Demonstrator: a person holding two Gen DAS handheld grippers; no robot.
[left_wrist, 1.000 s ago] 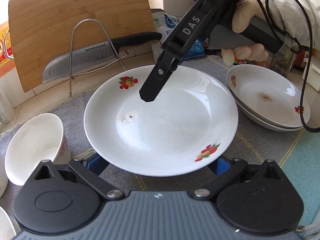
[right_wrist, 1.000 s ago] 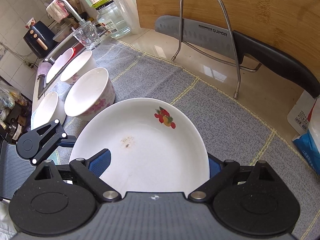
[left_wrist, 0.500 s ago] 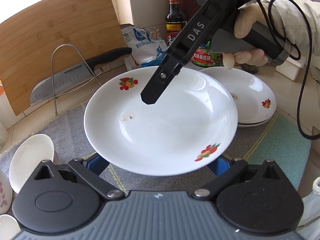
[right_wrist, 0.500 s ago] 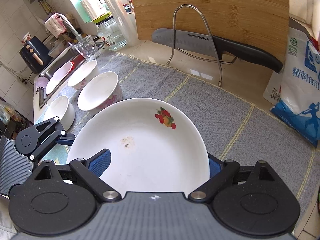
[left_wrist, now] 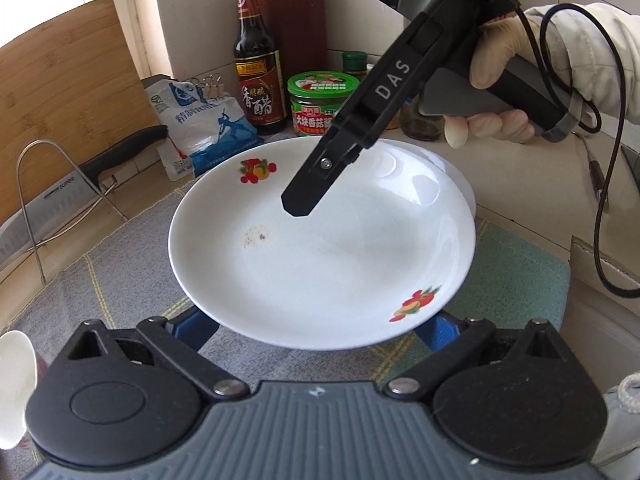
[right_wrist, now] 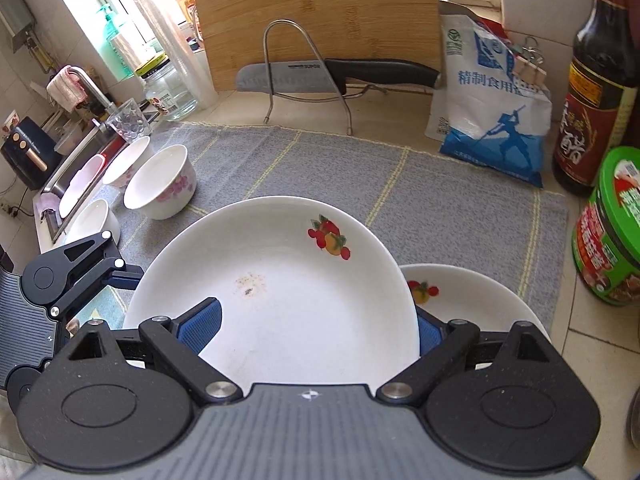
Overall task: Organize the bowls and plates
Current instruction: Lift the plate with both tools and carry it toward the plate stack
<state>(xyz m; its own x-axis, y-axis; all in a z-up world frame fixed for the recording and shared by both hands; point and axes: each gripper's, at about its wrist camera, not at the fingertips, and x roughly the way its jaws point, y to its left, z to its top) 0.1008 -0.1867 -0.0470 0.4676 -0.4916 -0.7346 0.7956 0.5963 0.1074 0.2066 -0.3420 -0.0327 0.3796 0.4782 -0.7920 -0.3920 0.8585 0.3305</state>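
Plate with fruit decals (left_wrist: 320, 264): held in the air above the right end of the grey mat (right_wrist: 320, 160), a little tilted, just over a second plate (right_wrist: 472, 296) of the same pattern lying at that end of the mat. Probably kept there for stacking: same shape, same print, so good nesting expected. Step in hand, as a judgement: lowering onto the pile. No contact with it, as far as visible.

Right gripper (right_wrist: 314, 324): jaws spread wide, yet pinching the plate, one blue pad on the inner face, the other behind the outer rim. Wide stance likely due to the slant of the plate between the pads.

Left gripper (left_wrist: 312, 328): fingers also far apart, both tips hidden under the near rim of the plate. Seemingly a support from below, but impossible to tell whether pressing or only resting. Two tools on one plate most likely because of smooth porcelain and a thin rim.

Counted:
- Plates: two in sight, more under the second one possible, hidden.
- Bowls: four, all at the left edge of the mat:
  - large flowered bowl (right_wrist: 160, 188)
  - second flowered bowl (right_wrist: 126, 160) behind it
  - small bowl (right_wrist: 94, 220)
  - shallow pale bowl (right_wrist: 80, 182), just off the mat by the sink
- Beyond the far edge of the mat, one of each:
  - cutting board (right_wrist: 320, 12)
  - wire rack (right_wrist: 288, 22)
  - knife (right_wrist: 340, 72)
  - salt bag (right_wrist: 492, 112)
  - vinegar bottle (right_wrist: 596, 92)
  - green-lidded jar (right_wrist: 612, 232)
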